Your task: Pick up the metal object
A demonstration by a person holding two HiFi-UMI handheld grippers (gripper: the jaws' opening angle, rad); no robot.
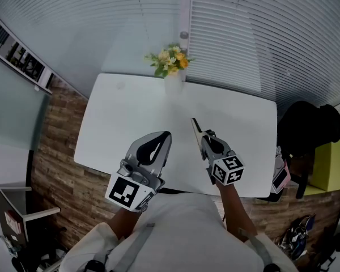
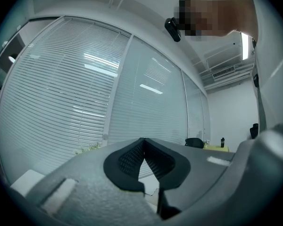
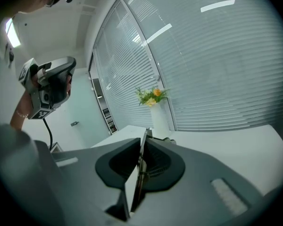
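Note:
The metal object (image 1: 196,130) is a thin flat strip, and my right gripper (image 1: 207,139) is shut on it above the white table (image 1: 124,123). In the right gripper view the metal strip (image 3: 140,166) stands on edge between the two dark pads and sticks out past their tips. My left gripper (image 1: 160,144) hovers beside it over the table's near edge. In the left gripper view its pads (image 2: 132,160) meet with nothing between them. The left gripper (image 3: 49,86) also shows raised at the left of the right gripper view.
A white vase of yellow flowers (image 1: 171,64) stands at the table's far edge, against the window blinds (image 1: 243,33). A black chair (image 1: 306,132) and a yellow surface (image 1: 331,166) are at the right. Wood-pattern floor (image 1: 62,152) lies to the left.

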